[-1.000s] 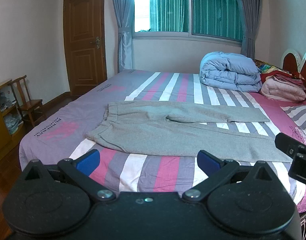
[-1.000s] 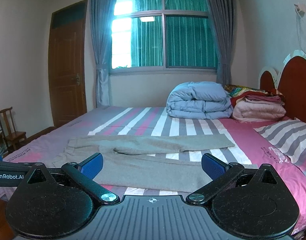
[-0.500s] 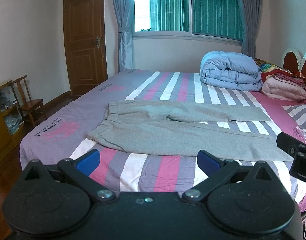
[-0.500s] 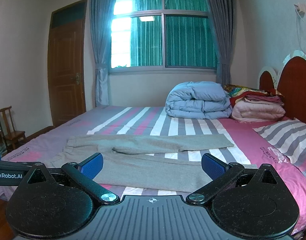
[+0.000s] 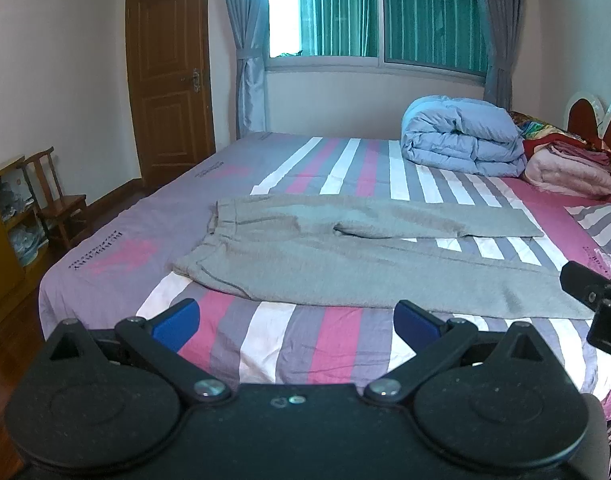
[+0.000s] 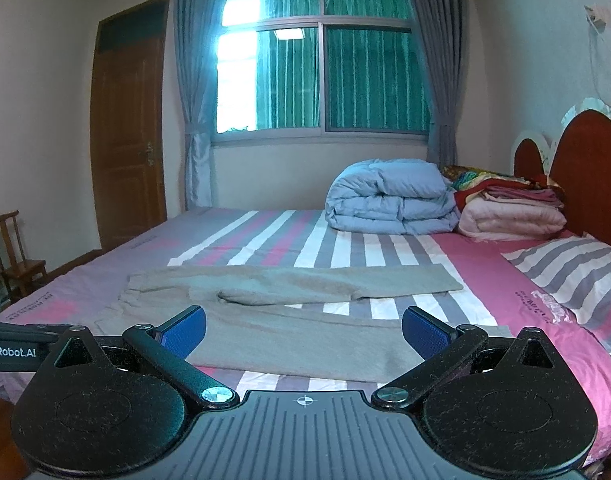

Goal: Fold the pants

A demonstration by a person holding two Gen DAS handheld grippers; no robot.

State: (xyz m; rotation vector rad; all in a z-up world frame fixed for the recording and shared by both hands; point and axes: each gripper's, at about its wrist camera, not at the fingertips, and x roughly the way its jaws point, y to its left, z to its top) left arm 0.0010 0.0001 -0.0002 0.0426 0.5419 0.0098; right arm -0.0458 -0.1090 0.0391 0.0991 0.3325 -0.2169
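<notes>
I take the flat grey sweatpants [image 5: 345, 264] as my landmark. Between them and my wide-spread left gripper [image 5: 297, 320] lies only bare striped bedsheet [image 5: 305, 340], so nothing blocks a straight approach to the near leg. My right gripper [image 6: 303, 330], its blue pads well apart, hovers over the same near edge with open air around it. Beyond the pants, striped sheet runs free toward the window wall. Right of them and farther back, a rolled pale-blue duvet [image 6: 389, 200], a pink folded blanket stack [image 6: 513, 216] and a striped pillow [image 6: 577, 272] crowd the headboard side. Left of the pants, the sheet runs bare to the bed's edge.
</notes>
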